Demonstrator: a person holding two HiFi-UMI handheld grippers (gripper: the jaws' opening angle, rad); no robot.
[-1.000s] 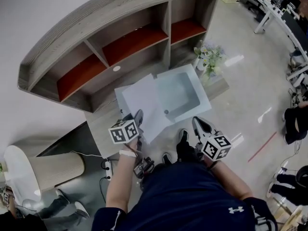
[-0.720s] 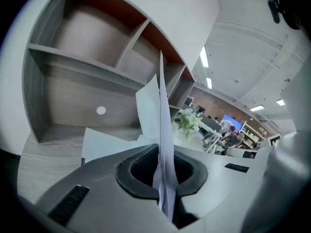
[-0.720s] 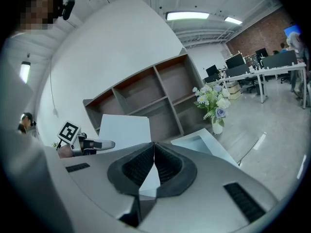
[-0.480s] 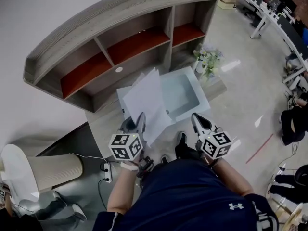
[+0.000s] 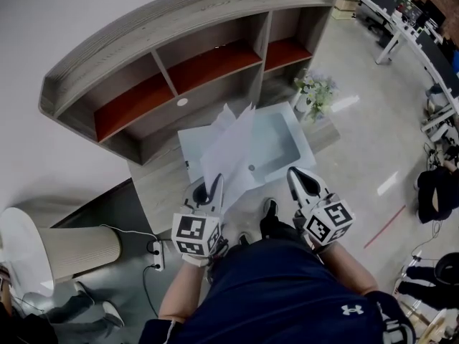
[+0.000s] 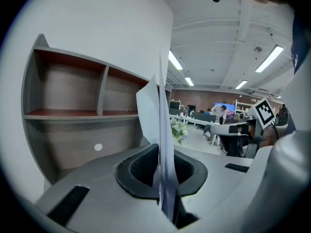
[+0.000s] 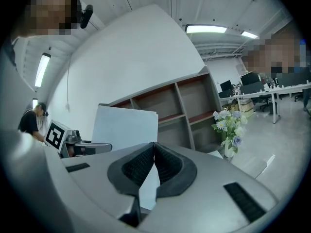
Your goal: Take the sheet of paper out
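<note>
A white sheet of paper point(image 5: 228, 149) stands nearly upright above the table, pinched at its lower edge by my left gripper point(image 5: 214, 186). In the left gripper view the sheet point(image 6: 156, 106) runs edge-on between the closed jaws of the left gripper point(image 6: 161, 155). Beneath and to the right of it, a pale translucent folder point(image 5: 278, 143) lies flat on the table. My right gripper point(image 5: 300, 180) hovers at the folder's near right corner, shut with nothing in it. In the right gripper view the right gripper point(image 7: 154, 143) has its tips touching, and the sheet point(image 7: 125, 125) shows to its left.
A curved grey shelf unit point(image 5: 179, 63) with red-brown compartments stands behind the table. A vase of flowers point(image 5: 314, 92) sits at the table's far right corner. Office desks point(image 5: 401, 20) and seated people fill the right. A round ribbed stool point(image 5: 72, 253) stands at lower left.
Both grippers have risen. The left gripper rolled and lifted the sheet from lying across the folder to standing almost on edge above it.
</note>
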